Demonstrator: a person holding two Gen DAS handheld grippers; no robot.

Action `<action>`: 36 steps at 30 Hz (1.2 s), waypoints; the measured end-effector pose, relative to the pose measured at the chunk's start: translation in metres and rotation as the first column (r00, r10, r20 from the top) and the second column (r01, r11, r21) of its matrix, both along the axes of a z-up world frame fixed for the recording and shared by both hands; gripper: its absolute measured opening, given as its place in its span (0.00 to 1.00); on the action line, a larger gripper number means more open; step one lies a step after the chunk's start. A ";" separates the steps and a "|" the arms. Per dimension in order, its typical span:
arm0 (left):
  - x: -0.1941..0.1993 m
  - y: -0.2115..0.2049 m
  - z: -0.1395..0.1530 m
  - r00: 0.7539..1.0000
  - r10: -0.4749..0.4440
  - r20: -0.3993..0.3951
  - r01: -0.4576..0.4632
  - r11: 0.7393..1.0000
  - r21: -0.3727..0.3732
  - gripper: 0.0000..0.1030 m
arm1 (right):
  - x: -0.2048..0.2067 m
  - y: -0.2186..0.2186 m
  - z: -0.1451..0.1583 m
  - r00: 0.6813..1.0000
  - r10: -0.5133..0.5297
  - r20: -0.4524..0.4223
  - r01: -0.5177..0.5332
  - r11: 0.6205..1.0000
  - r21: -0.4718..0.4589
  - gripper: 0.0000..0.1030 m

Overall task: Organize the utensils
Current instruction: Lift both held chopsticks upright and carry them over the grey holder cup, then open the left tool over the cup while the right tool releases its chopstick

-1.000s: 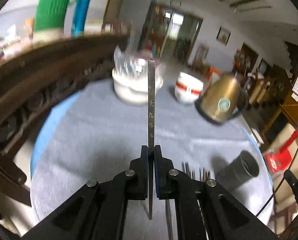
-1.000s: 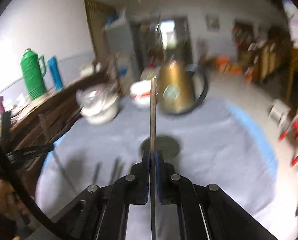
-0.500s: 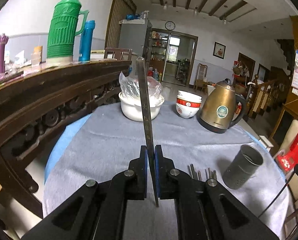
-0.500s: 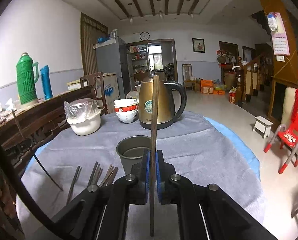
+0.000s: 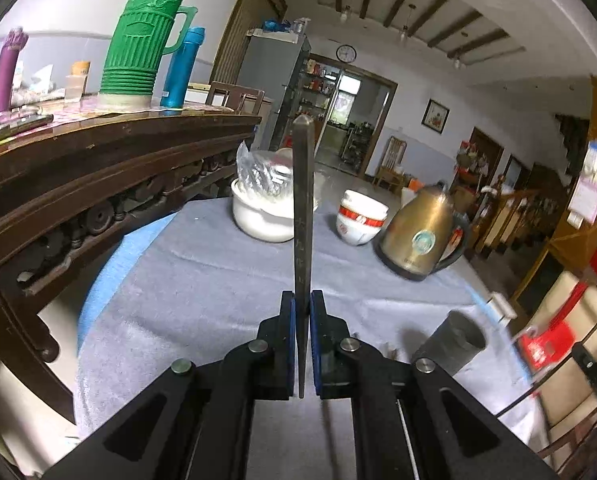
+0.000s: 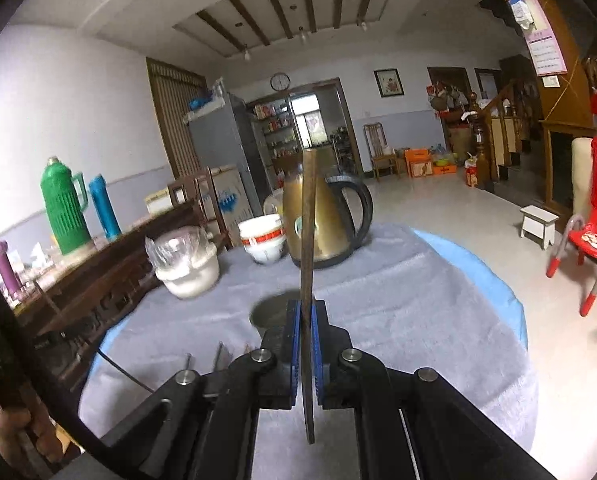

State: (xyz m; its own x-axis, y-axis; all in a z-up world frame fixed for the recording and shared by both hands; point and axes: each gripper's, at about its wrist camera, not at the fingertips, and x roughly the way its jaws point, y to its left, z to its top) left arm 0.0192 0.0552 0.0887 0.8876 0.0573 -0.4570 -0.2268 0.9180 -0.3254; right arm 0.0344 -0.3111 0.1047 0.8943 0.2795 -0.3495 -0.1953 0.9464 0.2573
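Note:
My left gripper (image 5: 301, 304) is shut on a dark chopstick (image 5: 301, 208) that stands upright between its blue pads, above the grey tablecloth. The grey metal utensil holder (image 5: 456, 342) lies low at the right of the left wrist view, apart from that gripper. My right gripper (image 6: 305, 312) is shut on a brown chopstick (image 6: 309, 232), also upright. Just beyond its fingertips sits the holder (image 6: 270, 312), mostly hidden by the fingers. Several loose chopsticks (image 6: 218, 354) lie on the cloth to the left of the right gripper.
At the table's far side stand a white covered pot (image 5: 258, 216), stacked red-and-white bowls (image 5: 360, 222) and a brass kettle (image 5: 422, 236). A dark wooden sideboard (image 5: 98, 160) with a green thermos (image 5: 142, 40) runs along the left. A hand (image 6: 14, 428) shows at the lower left of the right wrist view.
Both grippers have shifted sideways across the table, each keeping its chopstick. In the left wrist view the holder has slid toward the lower right, and the left chopstick has swung back upright.

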 end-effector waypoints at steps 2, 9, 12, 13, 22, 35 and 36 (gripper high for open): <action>0.000 0.001 0.010 1.000 -0.018 0.019 0.019 0.999 -0.043 0.07 | 0.001 -0.005 0.013 1.000 0.001 0.028 -0.002 1.000 0.025 0.06; 0.018 -0.020 0.057 0.982 -0.149 0.115 0.164 0.976 -0.142 0.07 | 0.007 -0.012 0.060 0.990 0.004 0.144 -0.015 0.997 0.074 0.06; 0.035 -0.043 0.074 0.963 -0.230 0.139 0.249 0.958 -0.142 0.07 | 0.016 -0.010 0.074 0.984 0.012 0.178 -0.026 0.997 0.074 0.06; 0.041 -0.051 0.077 0.955 -0.258 0.144 0.278 0.950 -0.140 0.07 | 0.022 -0.007 0.079 0.982 0.017 0.187 -0.031 0.997 0.072 0.06; 0.108 -0.116 0.066 0.915 -0.399 0.065 0.404 0.908 -0.113 0.07 | 0.088 0.015 0.065 0.992 0.059 0.111 -0.063 0.998 0.032 0.06; 0.148 -0.143 0.016 0.884 -0.447 -0.137 0.439 0.894 -0.087 0.07 | 0.147 0.017 -0.001 0.990 0.102 -0.100 -0.101 0.995 0.019 0.06; 0.149 -0.143 0.012 0.881 -0.447 -0.153 0.439 0.894 -0.088 0.07 | 0.147 0.018 -0.002 0.989 0.102 -0.106 -0.101 0.995 0.017 0.06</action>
State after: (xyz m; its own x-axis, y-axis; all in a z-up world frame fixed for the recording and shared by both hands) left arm 0.1680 -0.0879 0.1009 0.7269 -0.3509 -0.5903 0.1457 0.9188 -0.3668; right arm 0.1817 -0.2929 0.1028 0.8191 0.3716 -0.4370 -0.2610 0.9198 0.2930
